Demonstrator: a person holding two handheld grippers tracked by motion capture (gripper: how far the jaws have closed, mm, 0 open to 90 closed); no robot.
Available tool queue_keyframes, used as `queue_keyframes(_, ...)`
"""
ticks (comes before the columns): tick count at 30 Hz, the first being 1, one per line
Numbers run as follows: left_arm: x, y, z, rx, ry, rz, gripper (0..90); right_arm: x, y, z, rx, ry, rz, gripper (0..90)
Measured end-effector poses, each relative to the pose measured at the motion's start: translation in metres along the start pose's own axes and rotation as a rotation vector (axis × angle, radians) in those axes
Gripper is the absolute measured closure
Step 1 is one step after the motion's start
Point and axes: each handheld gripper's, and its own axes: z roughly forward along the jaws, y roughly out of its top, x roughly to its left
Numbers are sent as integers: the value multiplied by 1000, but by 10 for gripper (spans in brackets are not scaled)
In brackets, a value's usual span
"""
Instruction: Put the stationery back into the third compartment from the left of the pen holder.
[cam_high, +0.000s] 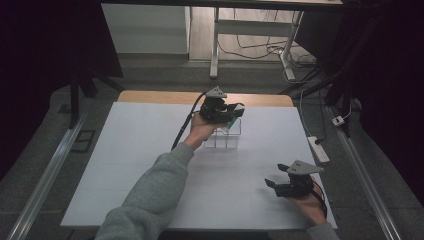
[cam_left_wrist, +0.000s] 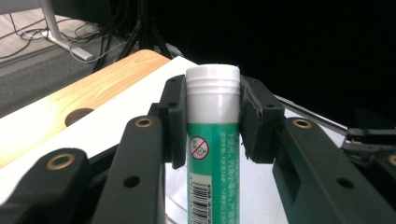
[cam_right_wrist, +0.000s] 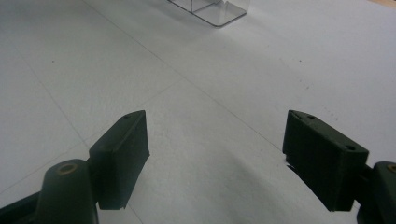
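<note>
gripping a green tube (cam_left_wrist: 212, 163) with a white cap (cam_left_wrist: 213, 77), the left gripper (cam_high: 235, 117) sits at the far middle of the white table sheet (cam_high: 130, 150), held up by the person's left hand (cam_high: 200, 131) on a grey sleeve (cam_high: 150, 200). left gripper view: both black pads (cam_left_wrist: 176, 123) press on the tube's sides just below the cap; tube stands upright between them, label with a round prohibition mark and a barcode facing the camera. high view: the tube's green end shows at the jaws, right above a clear plastic box with compartments (cam_high: 226, 139); gripper close over the box's far side. cannot tell whether the tube's lower end is inside a compartment or touching the box. a black cable (cam_high: 182, 127) trails from the gripper down past the wrist.

wooden table edge (cam_high: 150, 96) shows beyond the sheet, far side.

right side: right gripper (cam_high: 274, 177) rests low near the near right corner of the sheet, in the person's right hand (cam_high: 310, 205), grey three-cornered plate (cam_high: 301, 167) on top. right gripper view: jaws spread wide, nothing between them, bare white sheet beneath; corner of the clear box (cam_right_wrist: 210, 10) at the top of that view, well apart from the jaws.
</note>
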Motion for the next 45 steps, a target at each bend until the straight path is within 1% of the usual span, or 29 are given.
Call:
queue_keyframes(2,1,1,5,6,9,8,646,0,0,0,-3,-2,1,219)
queue_keyframes(6,4,3,14,15,15,8,646,0,0,0,3,-8,-2,219)
queue_keyframes(10,7,4,22,20,24,14,645,0,-1,0,-1,-1,1,219)
queue_keyframes(13,8,5,25,17,25,12,645,-1,-1,-1,-1,-1,0,219)
queue_keyframes(18,12,5,28,26,33,10,644,-1,-1,-1,-3,1,2,219)
queue_keyframes(20,13,4,30,29,29,5,644,-1,-1,-1,1,1,2,218)
queue_keyframes(24,14,1,32,48,44,11,641,-1,-1,-1,4,2,-1,219)
queue_keyframes(27,15,-2,34,77,39,5,625,-1,-1,-1,6,3,-1,218)
queue_keyframes(28,15,-2,34,79,37,4,577,-1,-2,-1,3,4,-1,218)
queue_keyframes(30,14,-2,30,82,58,17,470,-1,-2,-1,4,4,0,218)
queue_keyframes(33,12,-2,24,86,41,40,420,0,-2,0,4,4,0,218)
queue_keyframes(36,12,-3,19,98,28,55,408,0,-1,0,8,0,-6,219)
queue_keyframes(39,11,-5,14,114,18,58,404,0,-1,0,11,1,-4,219)
queue_keyframes(41,11,-6,10,120,21,59,405,0,-1,0,10,-1,-3,219)
queue_keyframes(43,10,-8,7,122,15,55,407,0,-1,0,6,0,-1,219)
queue_keyframes(45,9,-10,2,127,15,60,409,0,-1,-1,6,-4,-2,219)
